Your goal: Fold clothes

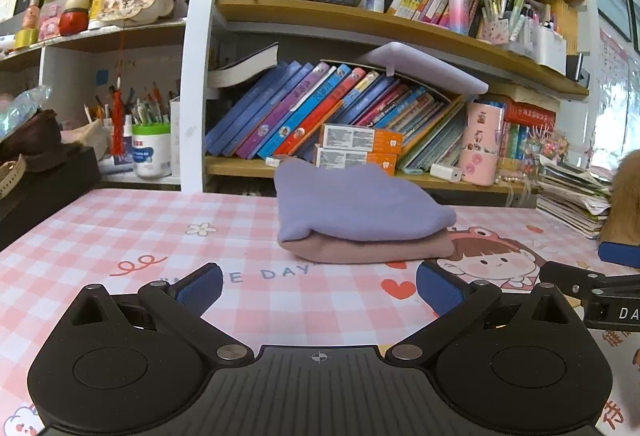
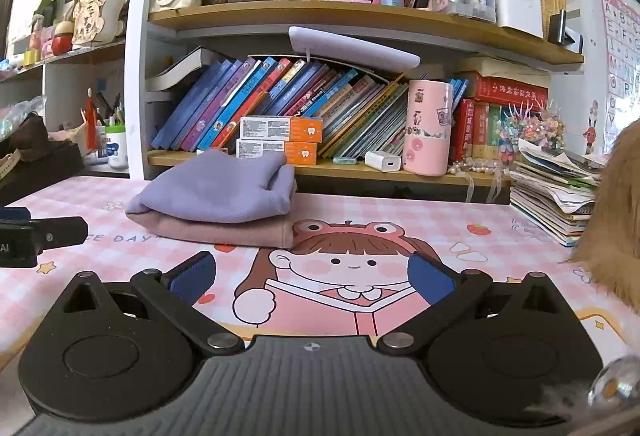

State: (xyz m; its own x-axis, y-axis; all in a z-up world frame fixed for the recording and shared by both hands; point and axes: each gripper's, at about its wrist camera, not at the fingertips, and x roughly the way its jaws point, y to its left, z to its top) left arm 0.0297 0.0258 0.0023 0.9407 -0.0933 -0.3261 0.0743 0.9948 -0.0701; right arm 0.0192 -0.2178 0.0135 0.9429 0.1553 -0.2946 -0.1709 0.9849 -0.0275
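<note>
A: Where does the folding stand?

B: Judging by the pile, near its end. A folded lilac fleece garment (image 1: 356, 202) lies on top of a folded dusty-pink garment (image 1: 372, 250), both stacked on the pink-checked cartoon mat covering the counter (image 1: 132, 232). In the left wrist view the stack sits at twelve o'clock, a little beyond the tips.

A: And the tongs?

B: The left tongs (image 1: 319, 286) are spread wide with nothing between the blue pads; the right tongs (image 2: 312, 278) likewise, wide and empty. From the right view the stack is at about eleven o'clock.

A: So what does the next move call for?

B: Probably squaring the pile, since the lilac piece bulges and overhangs the pink one, or fetching another garment. A furry tan thing (image 2: 616, 220) shows at three o'clock (I cannot tell whether it is clothing).

A: Room to work?

B: Open mat on the near side and at nine o'clock. Far side is tight: the wooden bookshelf (image 1: 360, 18) stands just behind the stack, and a heap of papers and booklets (image 2: 556, 196) crowds two o'clock.
</note>
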